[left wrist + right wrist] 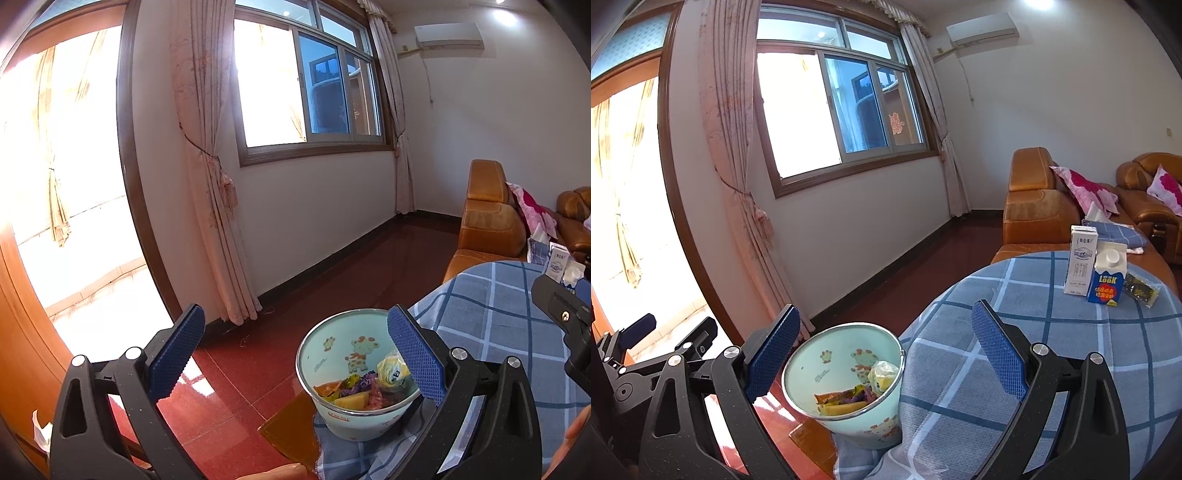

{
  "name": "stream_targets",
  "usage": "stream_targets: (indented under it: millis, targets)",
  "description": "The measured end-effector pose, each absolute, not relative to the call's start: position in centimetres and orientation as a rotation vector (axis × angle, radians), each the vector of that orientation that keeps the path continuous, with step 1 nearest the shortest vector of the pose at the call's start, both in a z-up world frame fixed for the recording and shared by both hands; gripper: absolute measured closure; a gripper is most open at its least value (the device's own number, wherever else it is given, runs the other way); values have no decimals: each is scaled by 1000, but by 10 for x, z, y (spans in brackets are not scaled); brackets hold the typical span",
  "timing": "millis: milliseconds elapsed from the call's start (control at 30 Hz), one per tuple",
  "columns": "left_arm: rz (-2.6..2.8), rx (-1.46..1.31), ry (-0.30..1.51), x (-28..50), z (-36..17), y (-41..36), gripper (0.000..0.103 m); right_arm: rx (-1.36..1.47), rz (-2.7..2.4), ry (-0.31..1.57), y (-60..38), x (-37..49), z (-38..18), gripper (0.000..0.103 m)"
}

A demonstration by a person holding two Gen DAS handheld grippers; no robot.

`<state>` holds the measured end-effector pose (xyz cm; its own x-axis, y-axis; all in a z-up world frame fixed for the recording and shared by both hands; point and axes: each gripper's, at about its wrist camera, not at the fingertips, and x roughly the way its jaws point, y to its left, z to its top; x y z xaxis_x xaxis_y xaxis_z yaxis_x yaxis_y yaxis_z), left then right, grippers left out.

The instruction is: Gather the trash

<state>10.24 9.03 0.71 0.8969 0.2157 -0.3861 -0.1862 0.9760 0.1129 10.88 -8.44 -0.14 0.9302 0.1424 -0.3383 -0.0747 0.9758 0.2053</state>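
Observation:
A pale blue bucket (354,373) printed with cartoon animals stands beside the round table and holds several coloured wrappers and a crumpled yellow-white wrapper (391,369). My left gripper (295,354) is open above it, its right pad next to the rim. In the right wrist view the same bucket (846,376) sits low between the fingers of my open right gripper (886,350). Farther back on the table stand a white milk carton (1080,260), a blue carton (1106,277) and a dark snack packet (1141,291).
The table carries a blue checked cloth (1015,332). An orange leather sofa (1034,199) with pink cushions stands behind it. Red glossy floor (258,362) runs to a white wall with a curtained window and a bright balcony door at left. An amber sheet (291,424) lies under the bucket.

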Motion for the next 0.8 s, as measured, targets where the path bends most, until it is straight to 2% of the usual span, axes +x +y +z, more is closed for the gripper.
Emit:
stream_targets:
  millis: [800]
  targets:
    - [211,71,422,109,7,89,6,215,109,379,-89,114,-6,11]
